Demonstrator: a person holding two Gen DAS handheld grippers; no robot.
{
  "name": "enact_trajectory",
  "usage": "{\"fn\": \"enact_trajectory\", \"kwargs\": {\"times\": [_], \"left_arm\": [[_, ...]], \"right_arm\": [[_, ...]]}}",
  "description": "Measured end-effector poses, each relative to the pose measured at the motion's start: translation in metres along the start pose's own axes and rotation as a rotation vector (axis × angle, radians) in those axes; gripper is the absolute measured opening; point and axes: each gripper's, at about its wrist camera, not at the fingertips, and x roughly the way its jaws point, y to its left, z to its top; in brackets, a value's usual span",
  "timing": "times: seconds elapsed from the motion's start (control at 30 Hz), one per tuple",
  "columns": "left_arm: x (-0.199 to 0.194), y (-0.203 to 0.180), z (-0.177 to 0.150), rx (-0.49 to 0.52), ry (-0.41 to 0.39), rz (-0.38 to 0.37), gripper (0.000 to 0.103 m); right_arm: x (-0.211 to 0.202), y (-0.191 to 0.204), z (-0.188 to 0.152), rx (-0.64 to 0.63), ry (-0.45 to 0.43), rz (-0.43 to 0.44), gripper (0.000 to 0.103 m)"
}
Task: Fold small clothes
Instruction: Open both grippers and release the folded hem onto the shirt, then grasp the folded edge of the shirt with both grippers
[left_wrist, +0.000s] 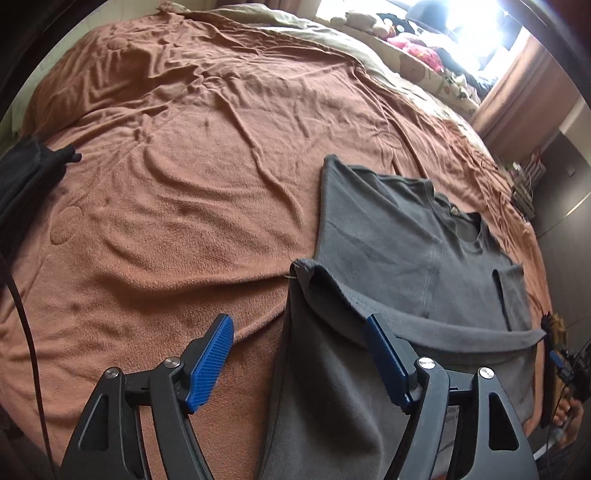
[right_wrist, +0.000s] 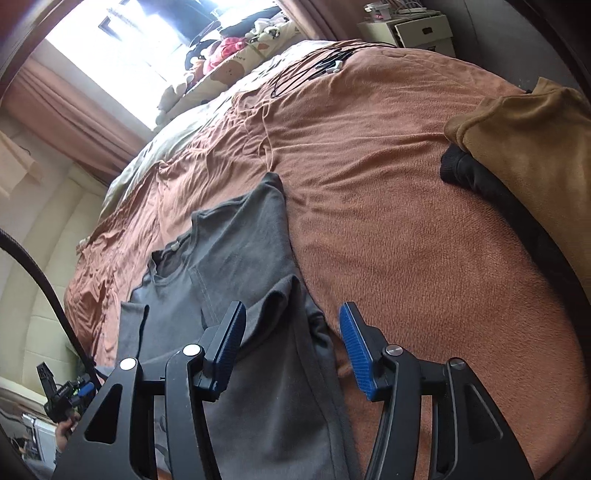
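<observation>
1. Grey shirt (left_wrist: 413, 236) lies partly folded on the brown blanket (left_wrist: 184, 166) (bed-wide).
2. We see our left gripper (left_wrist: 301, 354) spread, pinching nothing.
3. Our right gripper (right_wrist: 293, 347) likewise gapes above the cloth.

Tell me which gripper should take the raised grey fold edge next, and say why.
Left, probably. The left gripper has open jaws astride the grey shirt's raised fold edge. The right gripper, also open, sits over flatter cloth beside the brown blanket.

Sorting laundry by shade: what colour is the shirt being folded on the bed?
Dark grey, plain, no pattern. The shirt shows best in the left wrist view.
</observation>
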Motion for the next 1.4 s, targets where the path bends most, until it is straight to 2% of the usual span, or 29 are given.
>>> {"fn": "enact_trajectory", "kwargs": {"times": [0.07, 0.17, 0.4, 0.47, 0.53, 0.8, 1.07, 1.4], "left_arm": [[0.005, -0.003, -0.004, 0.033, 0.024, 0.022, 0.081], [0.012, -0.004, -0.009, 0.053, 0.063, 0.046, 0.081], [0.026, -0.005, -0.013, 0.1, 0.101, 0.114, 0.082], [0.03, -0.006, -0.013, 0.113, 0.109, 0.142, 0.082], [0.035, -0.008, -0.013, 0.137, 0.115, 0.168, 0.083], [0.055, -0.013, -0.005, 0.206, 0.125, 0.256, 0.083], [0.068, -0.011, 0.022, 0.182, 0.098, 0.254, 0.083], [0.092, -0.011, 0.045, 0.18, 0.103, 0.246, 0.083]], "right_arm": [[0.0, 0.005, -0.003, -0.024, 0.029, -0.012, 0.051], [0.001, 0.012, -0.006, -0.055, 0.063, -0.042, 0.059], [0.017, 0.032, -0.009, -0.149, 0.13, -0.132, 0.059], [0.024, 0.04, -0.009, -0.187, 0.149, -0.151, 0.063], [0.031, 0.048, -0.009, -0.222, 0.156, -0.183, 0.075], [0.068, 0.062, -0.009, -0.316, 0.211, -0.283, 0.075], [0.094, 0.064, 0.007, -0.327, 0.202, -0.308, 0.075], [0.115, 0.062, 0.034, -0.297, 0.165, -0.326, 0.075]]}}
